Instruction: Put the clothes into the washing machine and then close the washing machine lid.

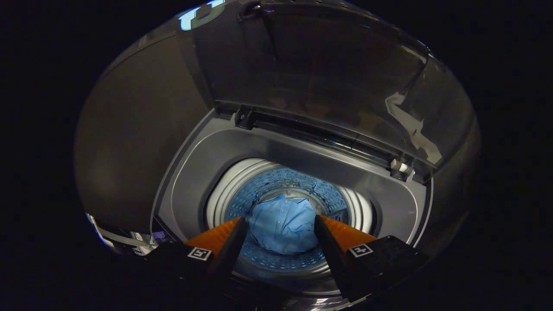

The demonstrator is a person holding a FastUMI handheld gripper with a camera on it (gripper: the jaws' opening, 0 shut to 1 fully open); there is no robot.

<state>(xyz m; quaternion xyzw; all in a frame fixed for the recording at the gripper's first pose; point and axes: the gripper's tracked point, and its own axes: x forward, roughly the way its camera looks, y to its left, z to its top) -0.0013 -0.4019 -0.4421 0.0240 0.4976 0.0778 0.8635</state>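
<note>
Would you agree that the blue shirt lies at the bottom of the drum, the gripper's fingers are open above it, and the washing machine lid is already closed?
Not quite: the lid stands raised open behind the drum, as the gripper view shows. The blue shirt does lie in the drum, and the gripper is open above it.

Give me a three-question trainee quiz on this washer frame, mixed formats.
1. True or false: the washing machine lid is closed.
2. Where is the blue garment? A) draped over the machine's rim B) down in the drum C) clamped between the fingers
3. Fill in: the gripper is ____, its fingers apart above the opening.

Key:
1. False; the lid stands raised behind the opening.
2. B; it lies crumpled at the drum's bottom, seen through the gap between the fingers.
3. Open; nothing is held.
</note>
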